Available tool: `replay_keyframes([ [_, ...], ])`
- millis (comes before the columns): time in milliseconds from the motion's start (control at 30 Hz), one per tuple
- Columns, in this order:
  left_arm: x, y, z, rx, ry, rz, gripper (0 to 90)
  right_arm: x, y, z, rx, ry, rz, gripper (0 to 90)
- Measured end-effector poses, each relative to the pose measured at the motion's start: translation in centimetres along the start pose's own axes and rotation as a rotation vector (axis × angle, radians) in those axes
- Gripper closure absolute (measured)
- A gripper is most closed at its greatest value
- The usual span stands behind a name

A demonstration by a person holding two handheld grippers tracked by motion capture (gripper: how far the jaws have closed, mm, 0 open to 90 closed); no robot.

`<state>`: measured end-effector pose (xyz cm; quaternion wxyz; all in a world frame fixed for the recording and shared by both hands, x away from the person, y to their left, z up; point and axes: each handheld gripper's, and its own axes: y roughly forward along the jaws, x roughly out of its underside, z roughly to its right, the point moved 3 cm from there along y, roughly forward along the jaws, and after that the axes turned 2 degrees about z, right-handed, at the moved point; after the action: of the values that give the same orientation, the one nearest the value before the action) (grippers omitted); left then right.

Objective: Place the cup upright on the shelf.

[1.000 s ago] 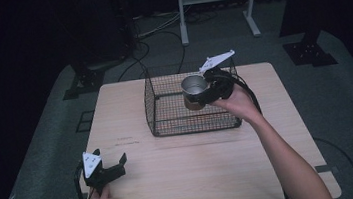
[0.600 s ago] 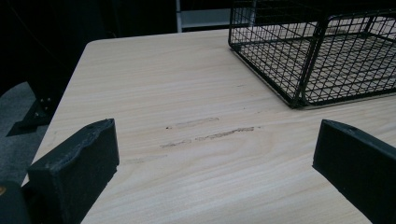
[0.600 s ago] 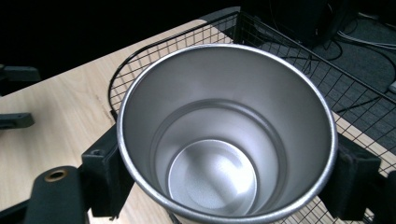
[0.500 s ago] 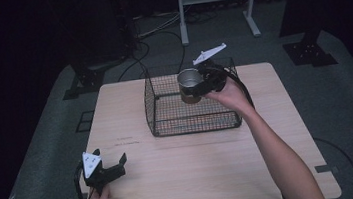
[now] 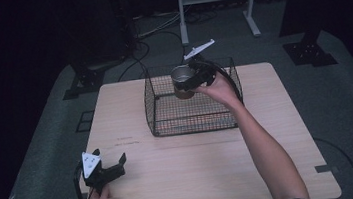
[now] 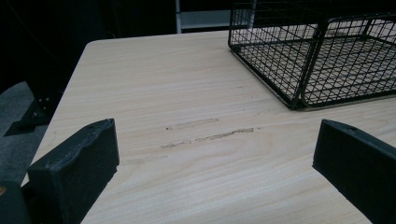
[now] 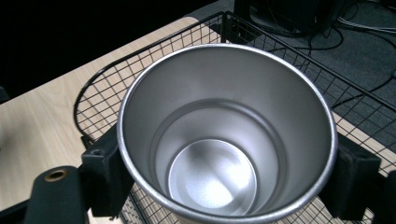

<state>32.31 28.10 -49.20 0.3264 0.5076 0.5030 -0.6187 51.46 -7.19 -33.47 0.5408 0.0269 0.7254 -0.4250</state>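
Over the basket [image 5: 193, 108], right tongs [image 5: 193, 81] clamp a steel cup [image 5: 182, 78].

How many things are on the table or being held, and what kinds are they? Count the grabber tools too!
Metal cup: 1, held over the basket
Black wire basket: 1
Grabber tools: 2, the left gripper and the right gripper
Wooden table: 1
Total: 5
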Motion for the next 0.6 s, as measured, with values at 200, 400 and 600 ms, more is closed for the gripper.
replay_keyframes([
  [200,0.0,0.0,0.0,0.001,-0.003,-0.001,0.0,0.1,1.3,0.2,-0.001,0.017,0.002,17.9],
  [400,0.0,0.0,0.1,-0.002,-0.001,-0.003,0.0,0.3,2.6,0.5,0.008,0.034,-0.002,17.9],
  [600,0.0,0.0,0.1,-0.004,-0.004,0.001,0.0,0.9,3.6,1.0,0.011,0.039,-0.024,17.9],
])
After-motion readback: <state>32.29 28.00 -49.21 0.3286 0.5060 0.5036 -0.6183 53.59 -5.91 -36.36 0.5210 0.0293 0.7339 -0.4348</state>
